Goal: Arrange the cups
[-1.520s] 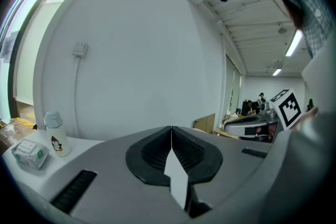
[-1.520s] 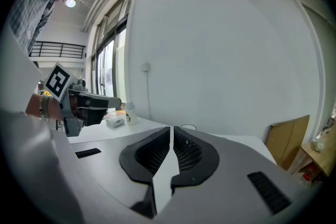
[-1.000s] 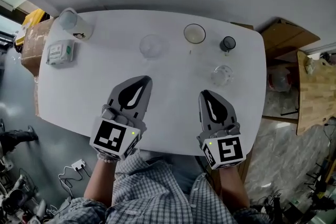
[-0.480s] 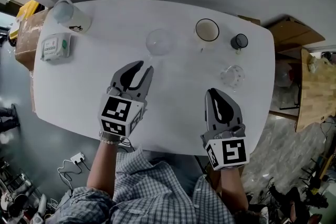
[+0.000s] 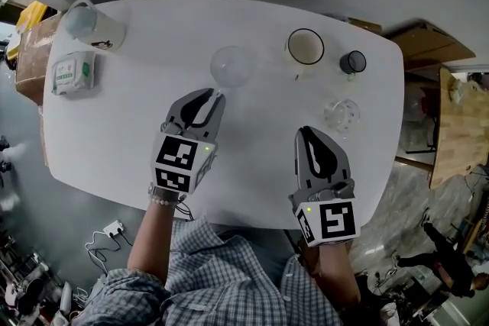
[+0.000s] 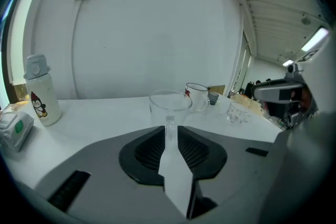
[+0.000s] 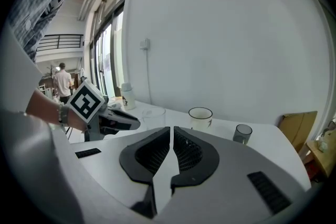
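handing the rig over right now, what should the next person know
Left gripper: jaws appear closed on the handle of the clear cup, which stands on the table.
Right gripper: shut, empty, over the table's near edge.
White mug, small dark glass and patterned glass stand apart at the right.
Done: nothing arranged yet. Left: all four cups.

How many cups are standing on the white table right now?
4. A clear cup right before the left gripper, a white mug and a small dark cup at the back right, a patterned glass ahead of the right gripper. None seems hidden.
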A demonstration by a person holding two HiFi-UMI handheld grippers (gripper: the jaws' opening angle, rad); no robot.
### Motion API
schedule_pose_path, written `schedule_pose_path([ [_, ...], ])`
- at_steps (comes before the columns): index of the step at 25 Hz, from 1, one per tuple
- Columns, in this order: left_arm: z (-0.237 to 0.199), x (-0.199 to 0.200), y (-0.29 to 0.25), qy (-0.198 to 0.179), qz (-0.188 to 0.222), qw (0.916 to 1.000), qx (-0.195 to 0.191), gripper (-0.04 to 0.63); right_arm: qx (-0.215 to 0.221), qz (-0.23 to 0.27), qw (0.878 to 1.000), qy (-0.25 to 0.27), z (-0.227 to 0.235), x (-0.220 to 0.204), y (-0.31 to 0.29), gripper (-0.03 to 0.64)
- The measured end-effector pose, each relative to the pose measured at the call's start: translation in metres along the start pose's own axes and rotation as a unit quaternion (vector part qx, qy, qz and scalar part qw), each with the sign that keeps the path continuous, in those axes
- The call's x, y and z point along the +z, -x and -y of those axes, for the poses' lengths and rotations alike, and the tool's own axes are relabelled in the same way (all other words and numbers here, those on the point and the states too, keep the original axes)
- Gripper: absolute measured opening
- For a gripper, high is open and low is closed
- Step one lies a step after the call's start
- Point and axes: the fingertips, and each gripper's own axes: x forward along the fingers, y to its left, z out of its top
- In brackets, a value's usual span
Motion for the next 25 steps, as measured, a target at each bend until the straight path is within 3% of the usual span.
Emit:
schedule_pose_path([
  [7, 0.002, 0.009, -0.013, 0.029, 0.003, 0.9994, 0.016, 0.055, -0.009, 0.0, 1.0, 0.002, 0.009, 0.001, -0.009, 0.034],
  [12, 0.009, 0.015, -0.026, 0.056, 0.009, 0.9984, 0.0, 0.055, -0.017, -0.002, 1.0, 0.002, 0.015, 0.002, -0.014, 0.034],
  [25, 0.002, 0.035, -0.051, 0.048, 0.017, 0.9987, 0.001, 0.055, -0.085, -0.018, 0.996, -0.017, 0.051, 0.004, -0.046, 0.035],
])
